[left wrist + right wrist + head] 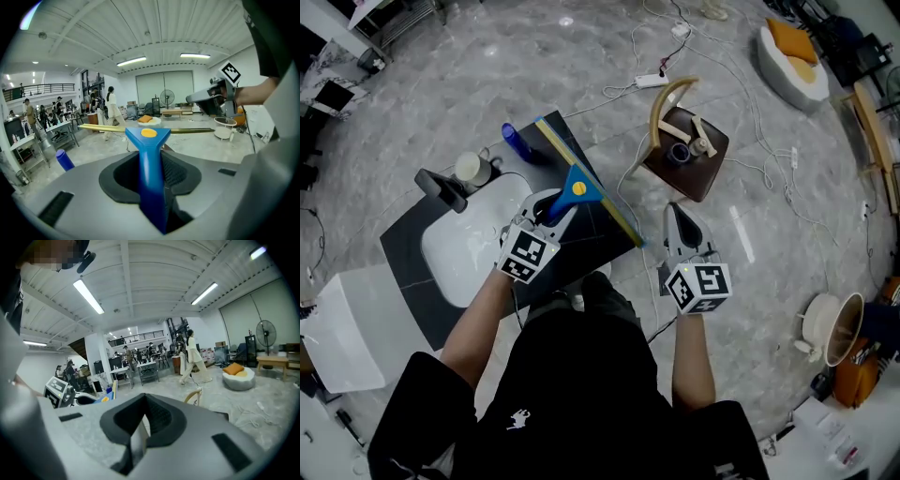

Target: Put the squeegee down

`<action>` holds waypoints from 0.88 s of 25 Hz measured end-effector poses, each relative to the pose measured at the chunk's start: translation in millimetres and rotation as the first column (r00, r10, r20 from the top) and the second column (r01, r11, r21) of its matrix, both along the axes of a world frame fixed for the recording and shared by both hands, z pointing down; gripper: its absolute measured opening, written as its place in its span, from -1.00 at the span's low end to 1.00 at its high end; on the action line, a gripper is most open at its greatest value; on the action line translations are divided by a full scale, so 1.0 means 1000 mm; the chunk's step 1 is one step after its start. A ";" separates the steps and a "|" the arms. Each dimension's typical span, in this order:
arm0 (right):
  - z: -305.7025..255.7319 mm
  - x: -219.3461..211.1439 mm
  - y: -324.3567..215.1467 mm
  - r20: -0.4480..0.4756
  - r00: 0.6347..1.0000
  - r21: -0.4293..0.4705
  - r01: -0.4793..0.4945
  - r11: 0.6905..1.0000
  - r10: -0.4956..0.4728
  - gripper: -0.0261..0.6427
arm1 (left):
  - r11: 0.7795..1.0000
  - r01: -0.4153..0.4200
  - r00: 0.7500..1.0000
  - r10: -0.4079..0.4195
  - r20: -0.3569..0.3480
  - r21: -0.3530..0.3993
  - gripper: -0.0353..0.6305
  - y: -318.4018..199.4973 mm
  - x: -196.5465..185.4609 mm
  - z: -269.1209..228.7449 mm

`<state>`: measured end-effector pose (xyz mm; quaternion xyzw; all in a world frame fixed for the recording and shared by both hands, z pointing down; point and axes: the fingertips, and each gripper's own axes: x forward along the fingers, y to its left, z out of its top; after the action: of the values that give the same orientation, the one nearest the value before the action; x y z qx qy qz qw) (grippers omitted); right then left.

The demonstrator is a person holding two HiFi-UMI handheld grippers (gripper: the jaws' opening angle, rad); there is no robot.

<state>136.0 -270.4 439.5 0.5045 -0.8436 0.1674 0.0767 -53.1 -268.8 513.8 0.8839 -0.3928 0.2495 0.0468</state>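
Floor (534, 66): grey, marble-look, with white cables trailing across its far side.
Counter (412, 253): dark slab on the left of the scene.
Sink (469, 248): white basin set in the counter, just left of the left gripper.
Chair (684, 150): wooden frame and brown seat, on the floor to the far right of the counter.
Squeegee (581, 183): blue handle with a yellow dot and a long yellow-edged blade. It is over the counter's right part, right of the sink. The blade runs from far left to near right along the counter's right edge. I cannot tell whether it touches the counter.
Left gripper (553, 208): jaws clamped on the blue handle, which fills the gap between them. The blade lies crosswise beyond the tips.
Right gripper (680, 225): over the floor, just right of the blade's near end and not touching it. Its jaws are drawn together and hold nothing.
Bottle (514, 142): blue, at the counter's far edge, beside the blade's far end.
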 end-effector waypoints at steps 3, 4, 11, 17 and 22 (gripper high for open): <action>0.014 0.001 -0.006 0.005 1.000 -0.024 0.017 1.000 -0.017 -0.92 | 1.000 -0.003 1.000 0.004 0.025 -0.029 -0.51 -0.004 0.000 0.019; 0.018 0.001 -0.008 0.007 1.000 -0.032 0.023 0.999 -0.022 -0.92 | 0.999 -0.005 0.999 0.007 0.036 -0.038 -0.51 -0.005 -0.001 0.025; 0.052 -0.004 -0.019 0.019 0.998 -0.091 0.063 0.994 -0.061 -0.92 | 0.995 -0.034 0.994 0.043 0.103 -0.091 -0.51 -0.019 -0.004 0.068; 0.079 -0.007 -0.023 0.017 0.997 -0.137 0.083 0.987 -0.081 -0.92 | 0.989 -0.047 0.989 0.065 0.131 -0.138 -0.51 -0.024 -0.002 0.095; 0.094 -0.005 -0.026 0.030 0.996 -0.162 0.089 0.983 -0.085 -0.92 | 0.981 -0.087 0.984 0.111 0.141 -0.172 -0.51 -0.024 0.006 0.115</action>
<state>131.2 -296.1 533.1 0.4572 -0.8490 0.2381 0.1156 -47.5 -292.7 629.0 0.8742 -0.3285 0.3489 0.0778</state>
